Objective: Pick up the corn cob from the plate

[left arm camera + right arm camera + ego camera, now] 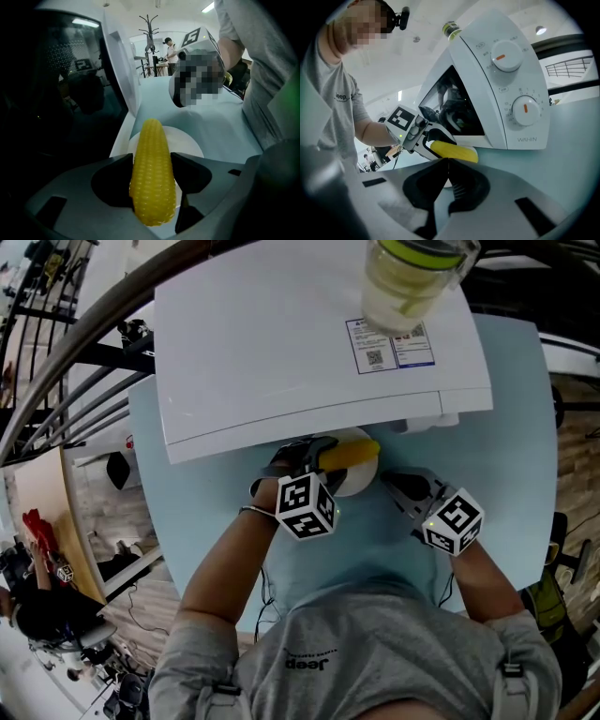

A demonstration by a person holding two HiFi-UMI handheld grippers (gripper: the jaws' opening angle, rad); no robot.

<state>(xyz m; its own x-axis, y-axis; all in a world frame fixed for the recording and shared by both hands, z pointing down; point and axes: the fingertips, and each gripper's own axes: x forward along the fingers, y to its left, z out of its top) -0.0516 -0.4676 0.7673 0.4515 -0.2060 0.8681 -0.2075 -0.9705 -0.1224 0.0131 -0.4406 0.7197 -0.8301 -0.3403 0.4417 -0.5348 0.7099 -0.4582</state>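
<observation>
Yellow corn cob (152, 178) is clamped in the left hand-held gripper (153, 161), long axis running straight out along the jaws, tip over the white plate (190, 143). The right hand-held gripper (447, 164), pinched shut on nothing, hangs just beside. A straight lift looks right.

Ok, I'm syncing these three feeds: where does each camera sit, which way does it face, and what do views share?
Head view: on the person's head, facing steeply down at white microwave oven and pale blue table; forearms, grey shirt show.
Left gripper view: on left gripper, looking along jaws shut on yellow corn cob over round white plate; grey sleeve right.
Right gripper view: on right gripper, jaws together, empty, facing the microwave's door; grey-shirted torso left.
Shared: all show the cob.
</observation>
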